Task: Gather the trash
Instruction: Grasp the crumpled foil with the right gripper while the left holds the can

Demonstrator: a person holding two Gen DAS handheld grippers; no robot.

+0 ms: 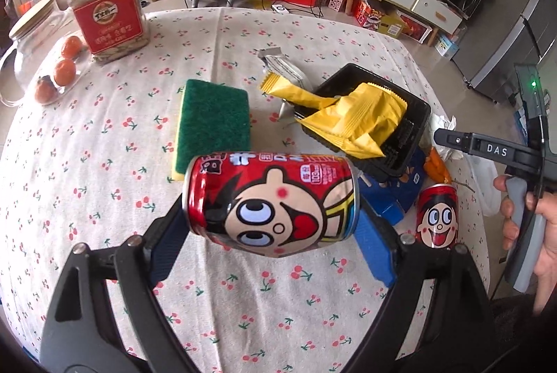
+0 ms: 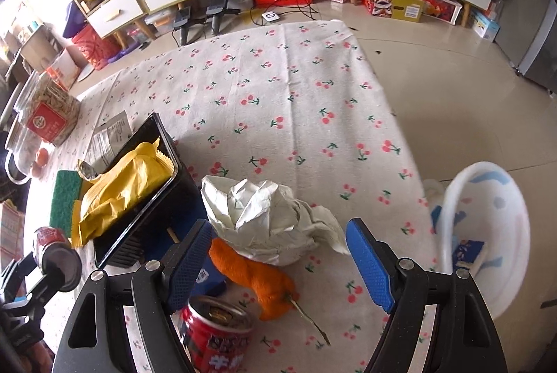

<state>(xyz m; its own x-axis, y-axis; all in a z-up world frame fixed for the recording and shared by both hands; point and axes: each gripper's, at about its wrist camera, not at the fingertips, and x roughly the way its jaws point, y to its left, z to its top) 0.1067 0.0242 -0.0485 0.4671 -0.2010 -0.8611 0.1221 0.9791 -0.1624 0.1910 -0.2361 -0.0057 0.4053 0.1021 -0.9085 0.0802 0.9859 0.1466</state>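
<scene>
One surface (image 1: 104, 136), covered by a cherry-print cloth, carries everything.

One white bin (image 2: 487, 233) stands just off the surface's edge beside the right claw; a small blue packet lies inside it.

One black tray (image 1: 417, 108) sits on the surface, tilted on a blue packet (image 1: 390, 195). It holds one crumpled yellow wrapper (image 1: 362, 119). A second yellow wrapper (image 1: 289, 91) and one grey wrapper (image 1: 282, 65) lie just beside the tray.

One jar (image 1: 104, 11) of seeds with a red label stands at the far left, next to a clear glass jar. Three oranges (image 1: 64, 72) lie near it.

One green sponge (image 1: 212, 126) lies flat beside the tray.

One ball of white paper (image 2: 264, 216) lies near the tray, touching one piece of orange peel (image 2: 257, 279).

Two red cans are counted. The held can (image 1: 271, 202) lies sideways, clear of the surface, pinched end to end between the blue pads of the left claw (image 1: 269, 227), whose jaws stand wide on it. The second can (image 2: 216, 331) stands upright and opened, just beside the left pad of the right claw (image 2: 282, 261).

The right claw is spread and holds nothing, angled steeply down above the peel and paper. A hand (image 1: 536, 227) grips its handle. The left claw also points steeply down.
</scene>
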